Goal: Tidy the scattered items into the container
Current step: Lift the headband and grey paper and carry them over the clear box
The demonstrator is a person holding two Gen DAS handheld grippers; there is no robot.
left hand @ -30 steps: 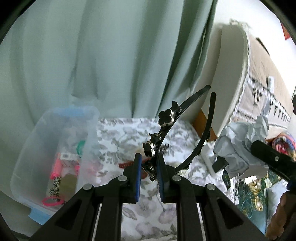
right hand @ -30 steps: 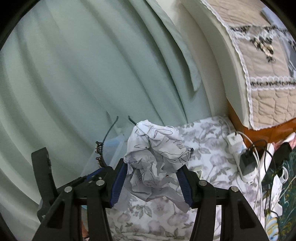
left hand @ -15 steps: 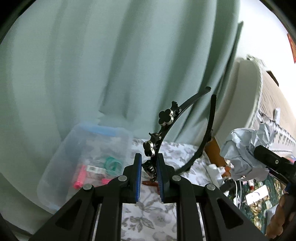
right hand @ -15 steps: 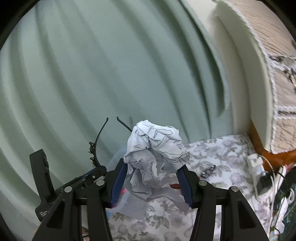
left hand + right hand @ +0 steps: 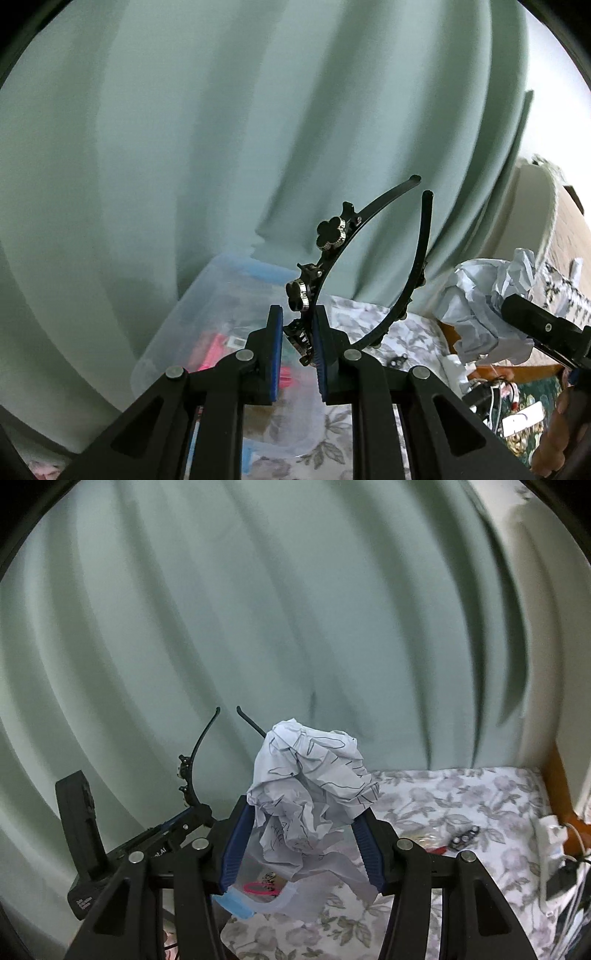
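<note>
The clear box sits at the left edge of the flowery bed cover, by the curtain. It already has small pink things inside. The left gripper is pinching the black headband low down, so the bow stands up over the box. The right gripper squeezes a ball of crumpled paper, also up over the box, likely ready to drop. A small dark clip lies on the cover near the right edge.

A big green curtain hangs at the back, filling the view from 9 to 3 o'clock. A cloth with grey flowers lies flat at 4 o'clock. A white plug strip sits at its right edge.
</note>
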